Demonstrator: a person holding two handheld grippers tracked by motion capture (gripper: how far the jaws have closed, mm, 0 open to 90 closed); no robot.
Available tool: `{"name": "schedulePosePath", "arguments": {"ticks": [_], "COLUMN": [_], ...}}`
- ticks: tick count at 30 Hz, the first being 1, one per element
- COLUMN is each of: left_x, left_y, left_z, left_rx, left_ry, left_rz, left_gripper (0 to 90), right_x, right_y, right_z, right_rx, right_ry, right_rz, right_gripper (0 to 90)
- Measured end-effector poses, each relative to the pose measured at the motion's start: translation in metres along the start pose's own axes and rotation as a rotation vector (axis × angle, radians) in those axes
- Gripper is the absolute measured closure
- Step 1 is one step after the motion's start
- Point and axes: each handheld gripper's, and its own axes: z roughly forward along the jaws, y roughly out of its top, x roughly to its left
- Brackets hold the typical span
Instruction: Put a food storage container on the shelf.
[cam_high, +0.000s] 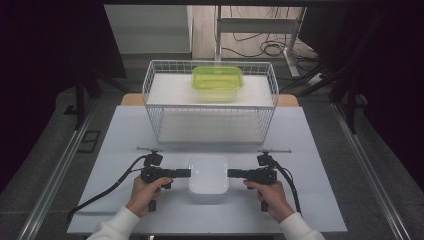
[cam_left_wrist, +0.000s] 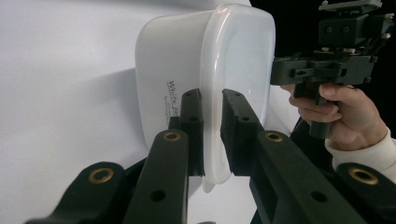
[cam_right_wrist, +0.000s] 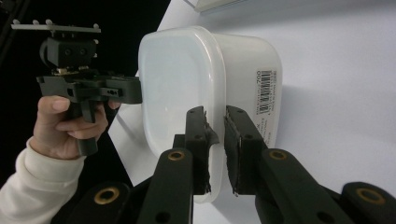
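Nearest me on the table (cam_high: 125, 200), both grippers pinch the lid rim of one white container (cam_high: 208, 177): left gripper (cam_high: 187, 173) clamped on its left edge, right gripper (cam_high: 230, 173) on its right. It looks like light, stiff, slick plastic, so I'd grip at the rim lip. Beyond it stand one wire basket (cam_high: 210, 107) and one green container (cam_high: 217, 80) on top.

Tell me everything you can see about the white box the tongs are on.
The white box is a rounded, milky plastic tub with a lid, printed text on one side and a barcode label on another. It sits on the table, lid up. The left tongs and right tongs each pinch its lid rim from opposite sides.
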Motion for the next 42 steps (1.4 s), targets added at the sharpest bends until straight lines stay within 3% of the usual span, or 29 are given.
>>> {"name": "schedulePosePath", "arguments": {"ticks": [17,24,28,36,42], "left_x": [-0.011,-0.015,-0.020,-0.025,-0.032], "left_y": [0.004,0.007,0.011,0.019,0.028], "left_z": [-0.007,-0.010,-0.013,-0.015,-0.020], "left_rx": [-0.027,-0.040,-0.046,-0.060,-0.079], "left_ry": [0.001,-0.007,0.003,-0.022,-0.009], "left_rz": [0.046,0.050,0.074,0.081,0.106], "left_gripper": [79.4,79.4,79.4,79.4,79.3], "right_x": [0.015,0.020,0.024,0.028,0.038], "right_y": [0.007,0.009,0.013,0.021,0.031], "right_z": [-0.008,-0.011,-0.013,-0.020,-0.025], "right_rx": [-0.021,-0.036,-0.044,-0.060,-0.067], "right_ry": [-0.011,-0.008,-0.012,-0.001,-0.009], "right_rz": [-0.118,-0.139,-0.159,-0.181,-0.216], "right_gripper": [79.3,79.3,79.3,79.4,79.4]}}
